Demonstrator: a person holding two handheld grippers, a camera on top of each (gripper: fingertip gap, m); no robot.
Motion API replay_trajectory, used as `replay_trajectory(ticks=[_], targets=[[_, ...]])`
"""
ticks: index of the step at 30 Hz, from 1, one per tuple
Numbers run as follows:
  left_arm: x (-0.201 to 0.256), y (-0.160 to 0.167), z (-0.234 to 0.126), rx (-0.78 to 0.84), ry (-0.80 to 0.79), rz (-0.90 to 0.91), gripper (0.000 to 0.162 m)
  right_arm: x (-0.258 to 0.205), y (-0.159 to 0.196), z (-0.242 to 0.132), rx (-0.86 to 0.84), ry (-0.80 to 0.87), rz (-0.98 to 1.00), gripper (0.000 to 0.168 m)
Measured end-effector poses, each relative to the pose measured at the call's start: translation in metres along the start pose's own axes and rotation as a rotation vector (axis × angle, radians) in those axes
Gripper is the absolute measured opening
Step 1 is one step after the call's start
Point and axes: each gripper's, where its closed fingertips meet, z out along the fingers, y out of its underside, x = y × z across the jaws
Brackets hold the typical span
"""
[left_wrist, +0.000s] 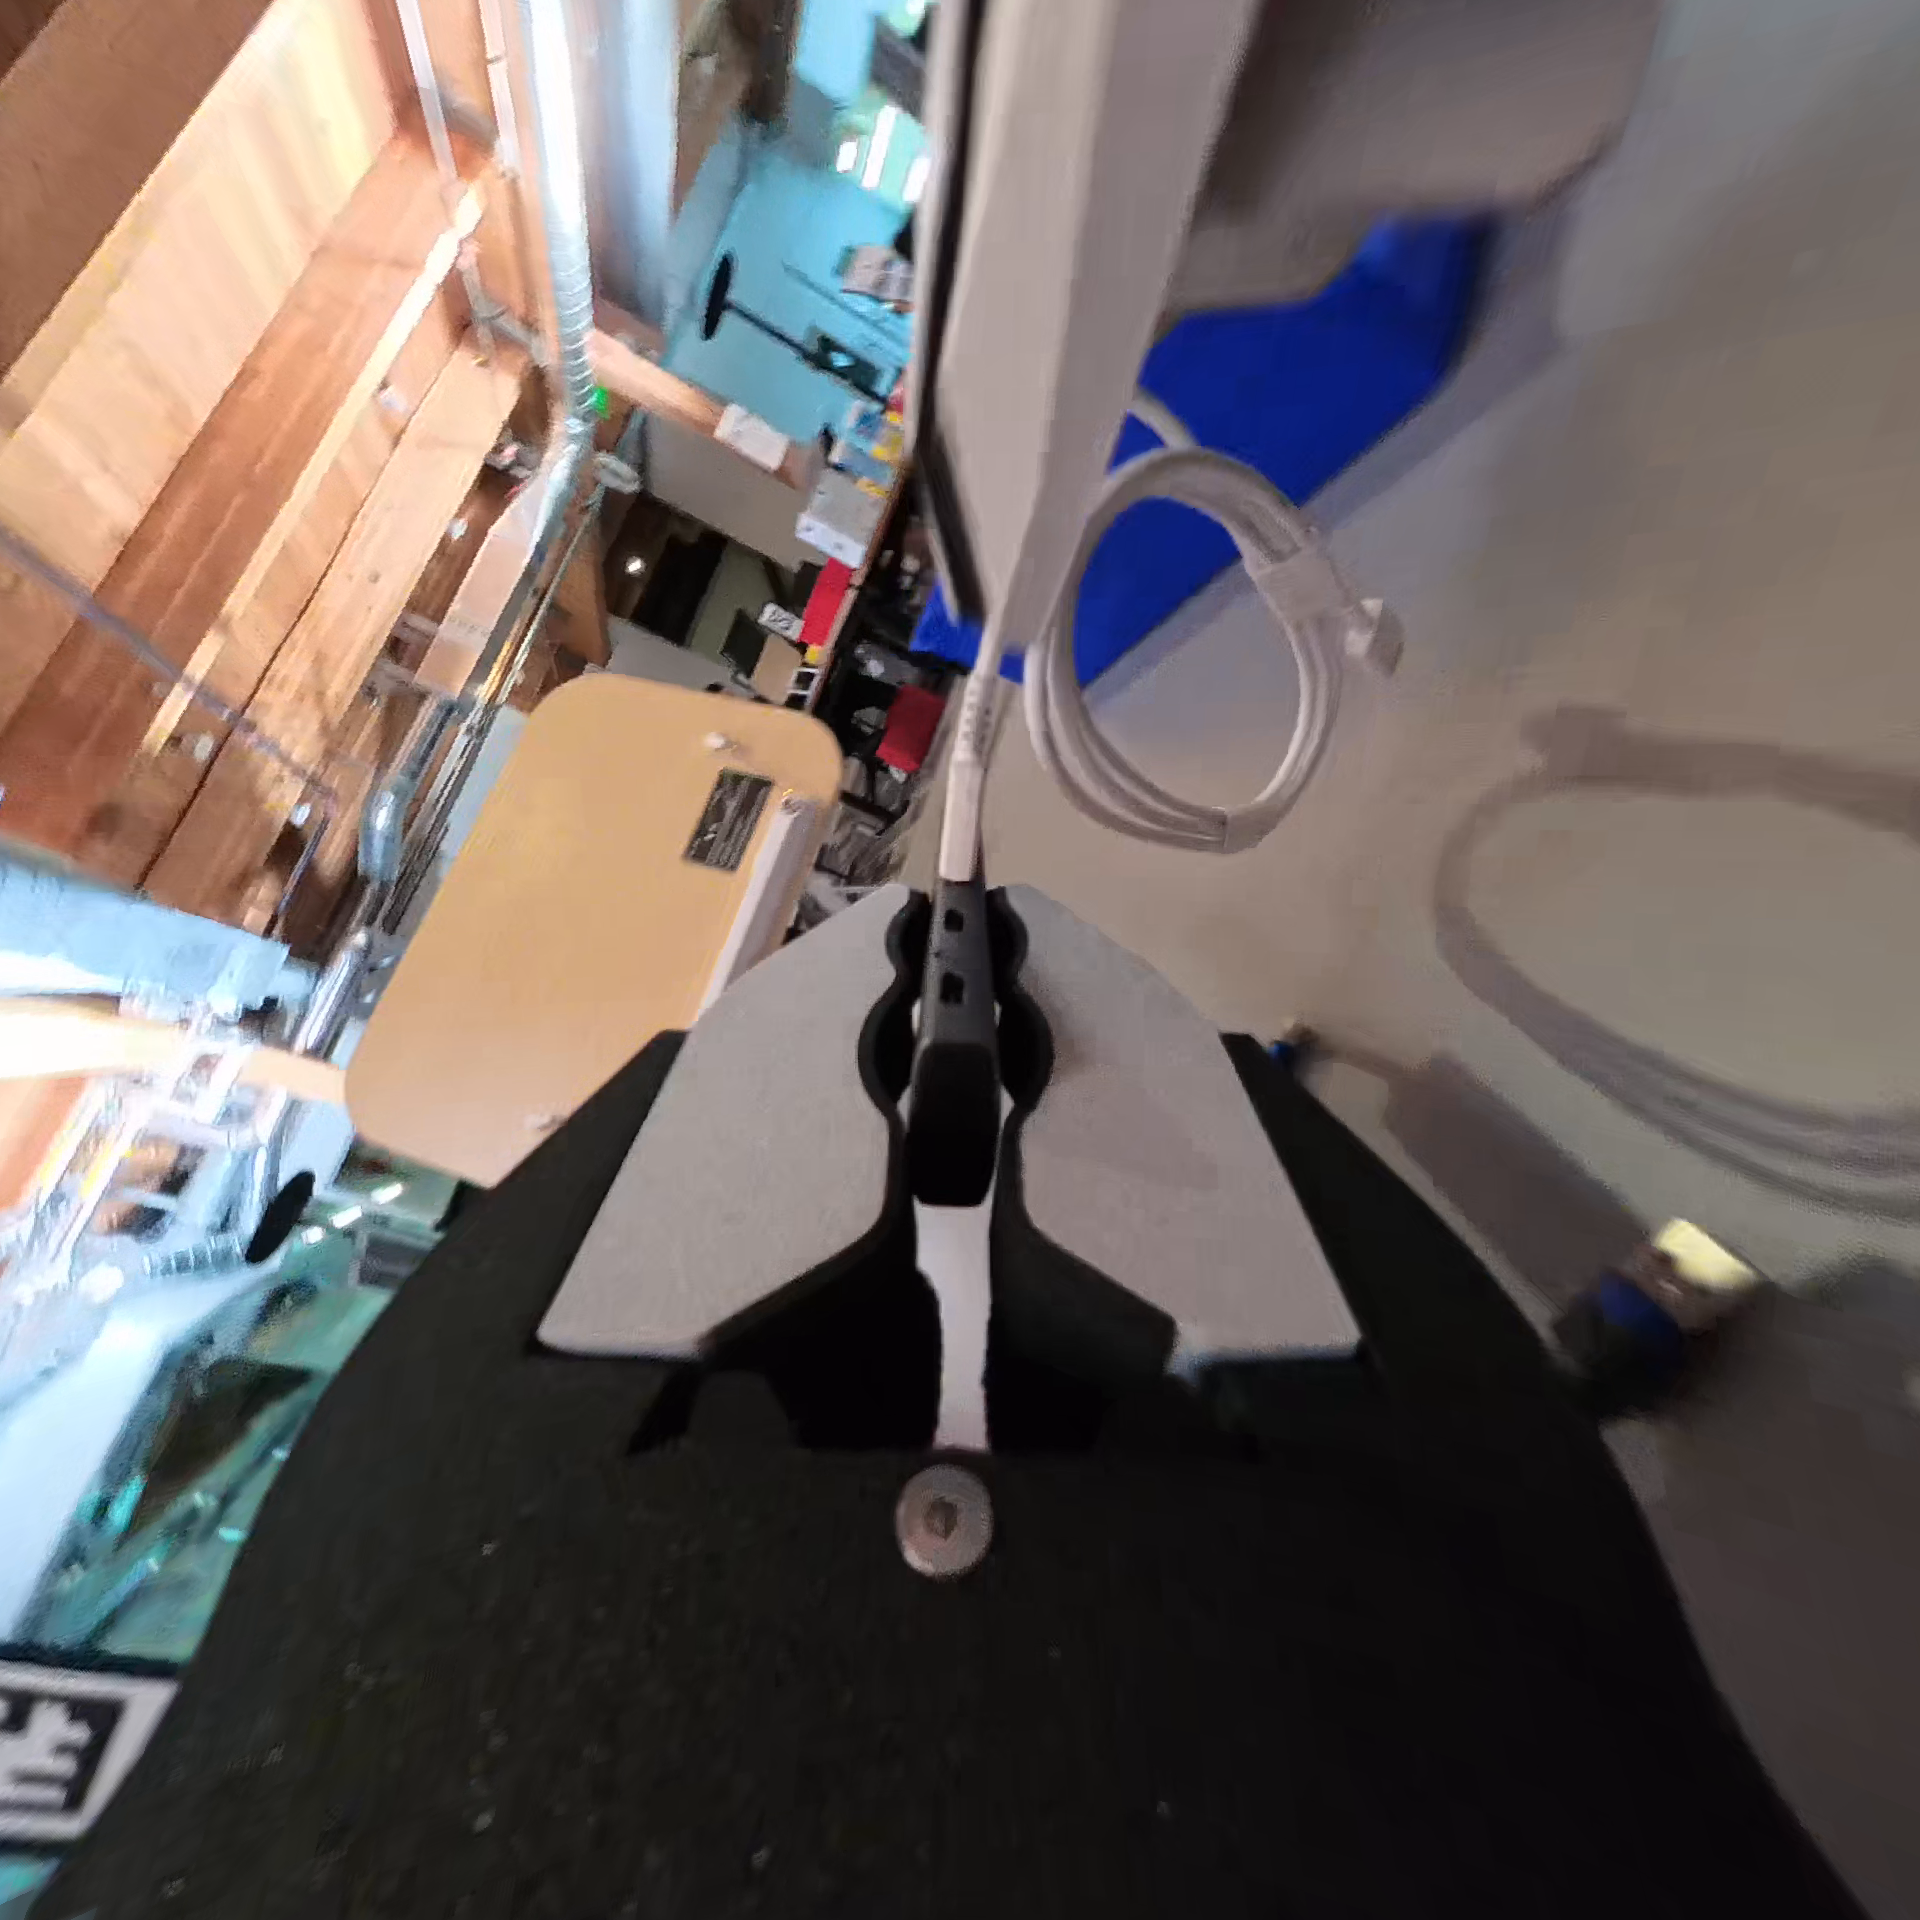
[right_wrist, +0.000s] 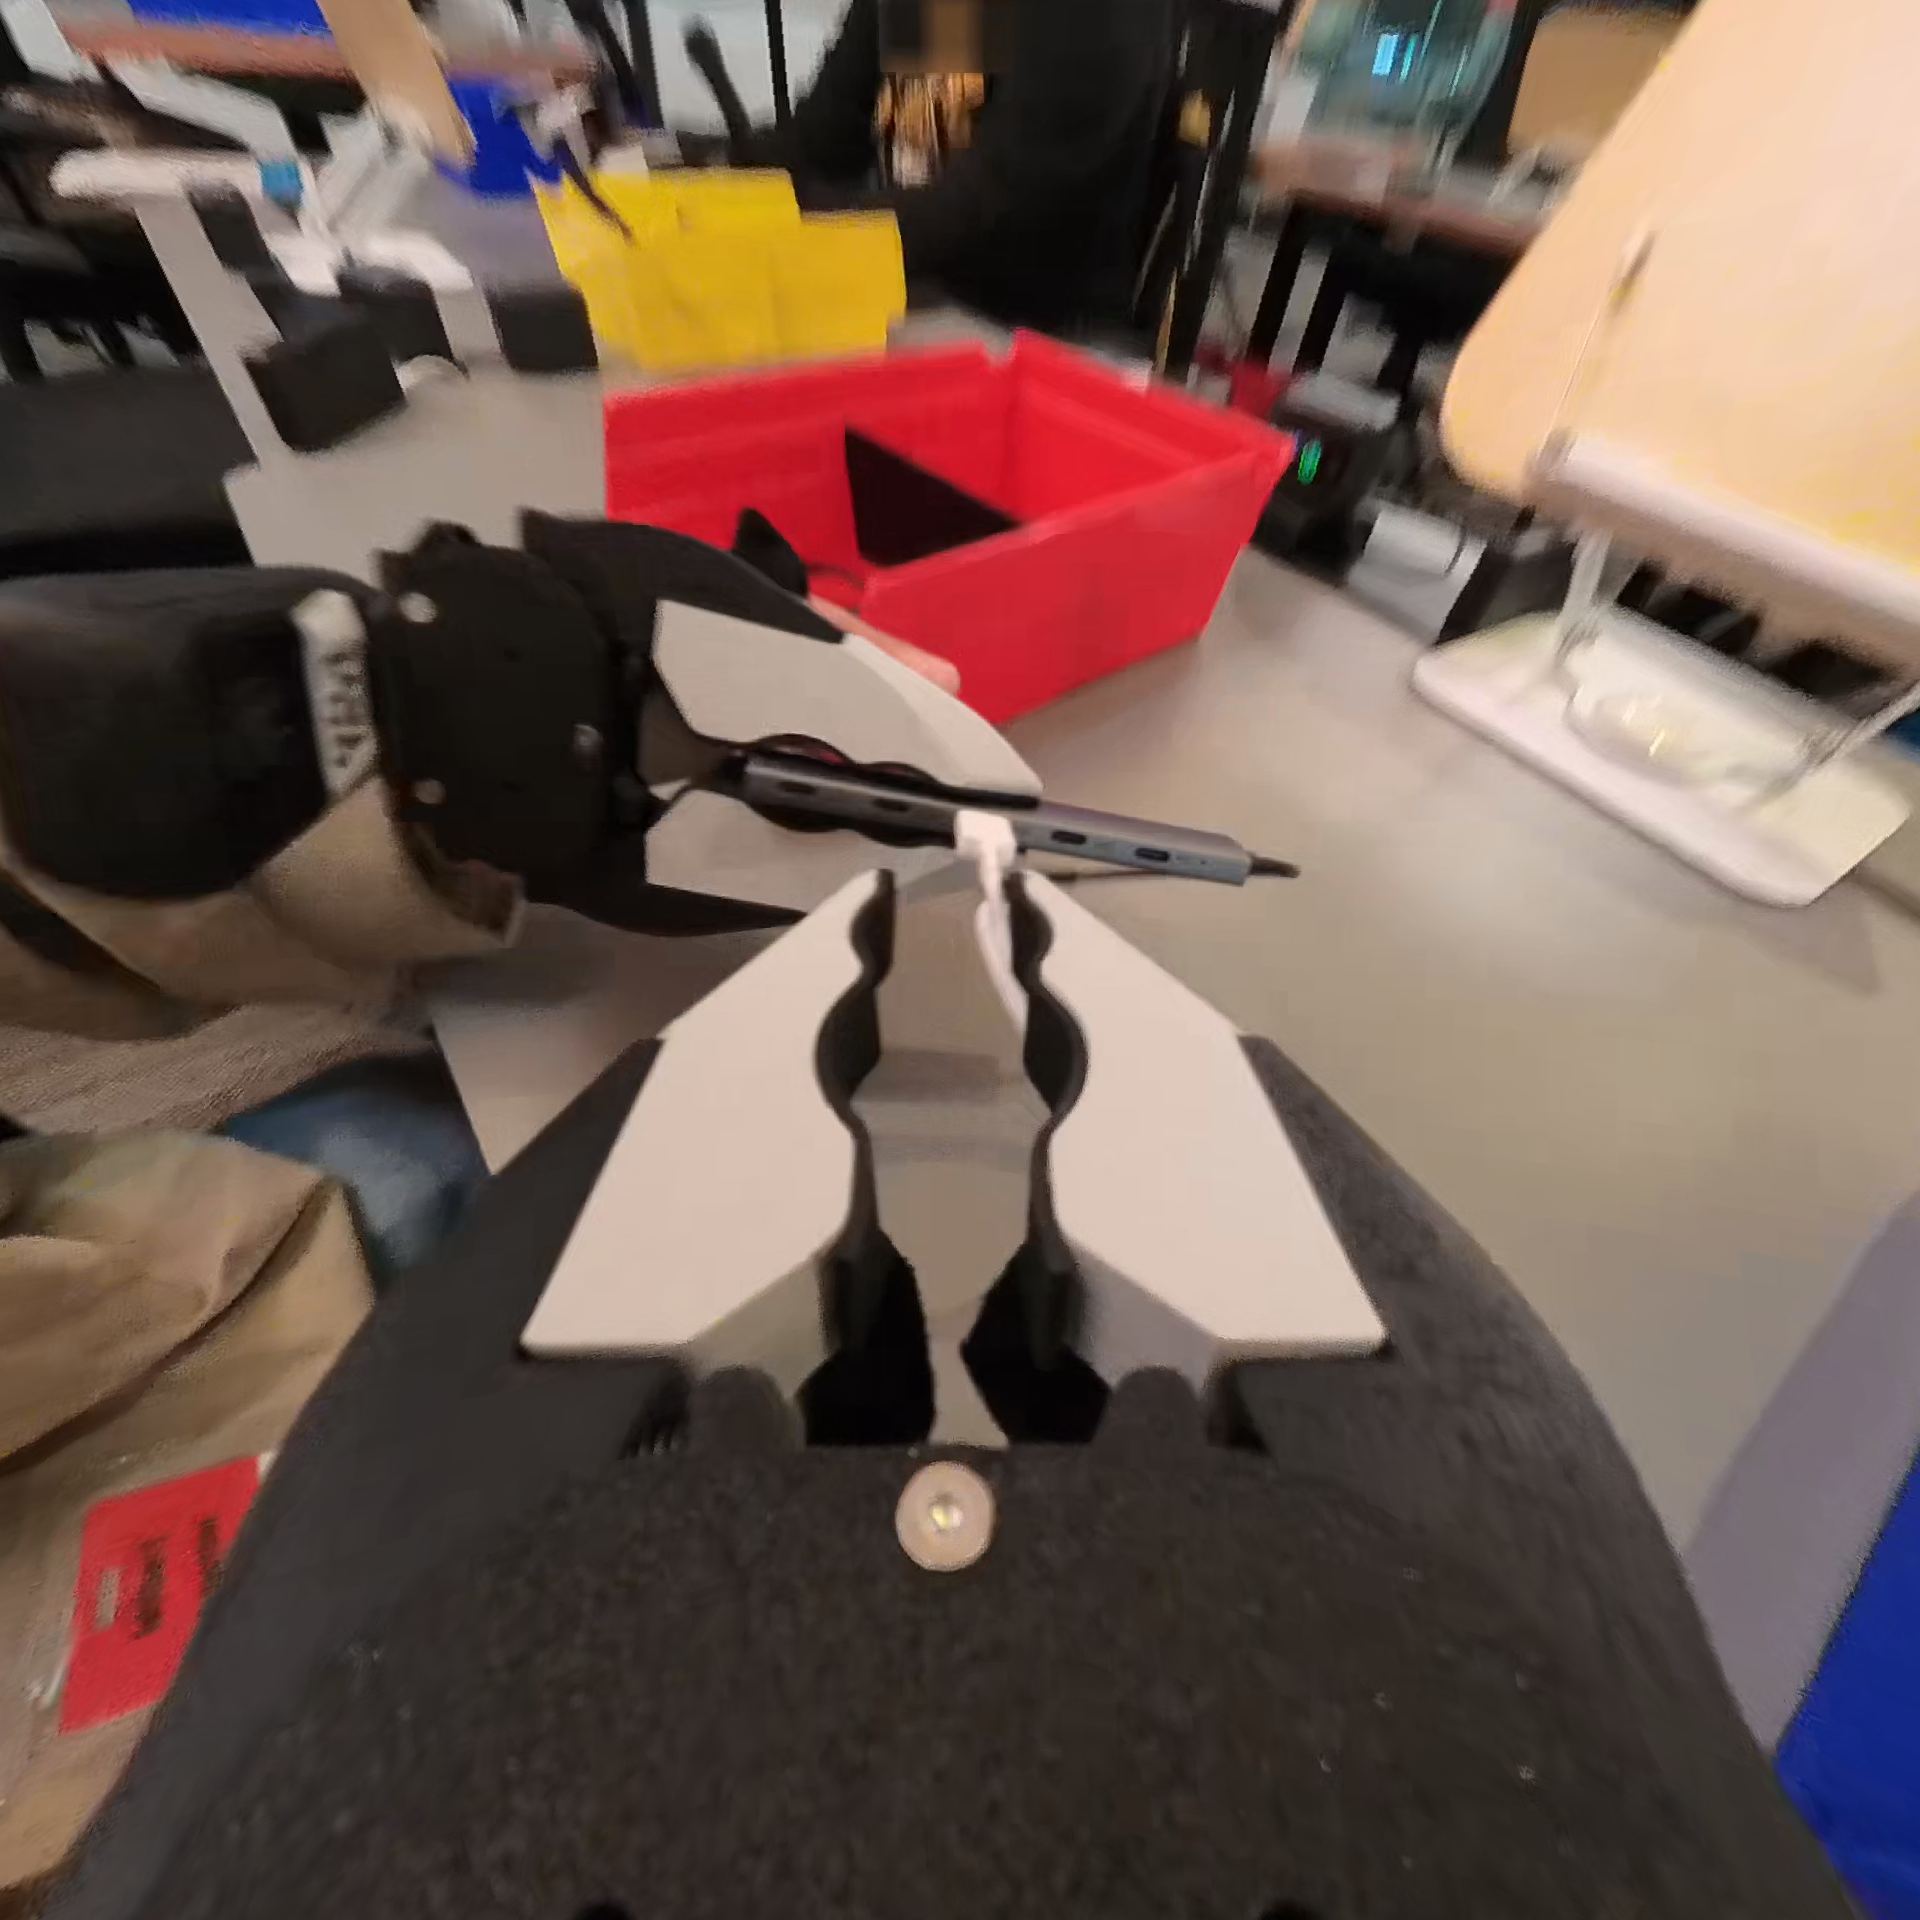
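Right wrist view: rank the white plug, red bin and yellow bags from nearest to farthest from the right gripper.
From the right gripper:
1. White plug, at the fingertips, plugged into the grey hub.
2. Red bin, straight ahead on the table.
3. Yellow bags, behind the bin.

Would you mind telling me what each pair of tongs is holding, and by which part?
The left tongs clamp the slim dark grey metal port hub at its cabled end. The right tongs stand open, holding nothing; the white plug sits just ahead.
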Motion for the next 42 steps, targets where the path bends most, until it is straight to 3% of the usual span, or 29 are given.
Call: replay_trajectory(ticks=[2, 4, 6, 10, 14, 20, 23, 25, 28, 33, 36, 39, 41, 42], targets=[[-0.016, 0.008, -0.003, -0.002, -0.055, -0.07, 0.01, -0.009, -0.017, -0.009, 0.084, -0.016, -0.051, 0.024], [-0.026, 0.016, -0.006, -0.002, -0.09, -0.149, 0.01, -0.027, -0.025, -0.013, 0.149, -0.085, -0.049, 0.02], [-0.032, 0.02, -0.009, 0.003, -0.102, -0.22, 0.01, -0.047, 0.0, 0.001, 0.056, -0.2, -0.015, 0.024], [-0.042, 0.023, -0.014, 0.009, -0.133, -0.267, 0.01, -0.026, 0.076, 0.038, -0.212, -0.15, 0.006, 0.032], [-0.047, 0.023, -0.017, 0.016, -0.142, -0.292, 0.01, -0.047, 0.097, 0.062, -0.334, -0.285, 0.089, 0.045], [-0.048, 0.028, -0.019, 0.006, -0.147, -0.293, 0.01, -0.056, 0.11, 0.086, -0.419, -0.141, -0.13, 0.017], [-0.053, 0.032, -0.021, 0.005, -0.161, -0.309, 0.01, -0.049, 0.114, 0.069, -0.484, -0.177, -0.307, 0.014], [-0.057, 0.033, -0.024, 0.005, -0.17, -0.313, 0.01, -0.048, 0.107, 0.037, -0.454, -0.327, -0.441, 0.013], [-0.059, 0.034, -0.026, 0.008, -0.176, -0.322, 0.01, -0.02, 0.106, -0.019, -0.432, -0.452, -0.41, 0.013], [-0.053, 0.033, -0.02, 0.005, -0.154, -0.319, 0.01, 0.04, 0.103, -0.043, -0.456, -0.245, -0.206, 0.032], [-0.05, 0.031, -0.017, 0.005, -0.144, -0.307, 0.01, 0.046, 0.102, -0.027, -0.448, -0.076, -0.11, 0.032], [-0.048, 0.029, -0.016, 0.005, -0.138, -0.306, 0.01, 0.053, 0.104, 0.001, -0.407, 0.131, 0.131, 0.034], [-0.048, 0.029, -0.016, 0.006, -0.134, -0.311, 0.01, 0.045, 0.106, 0.018, -0.382, 0.151, 0.248, 0.056], [-0.048, 0.029, -0.016, 0.006, -0.135, -0.312, 0.01, 0.047, 0.109, 0.025, -0.399, 0.198, 0.265, 0.059]])
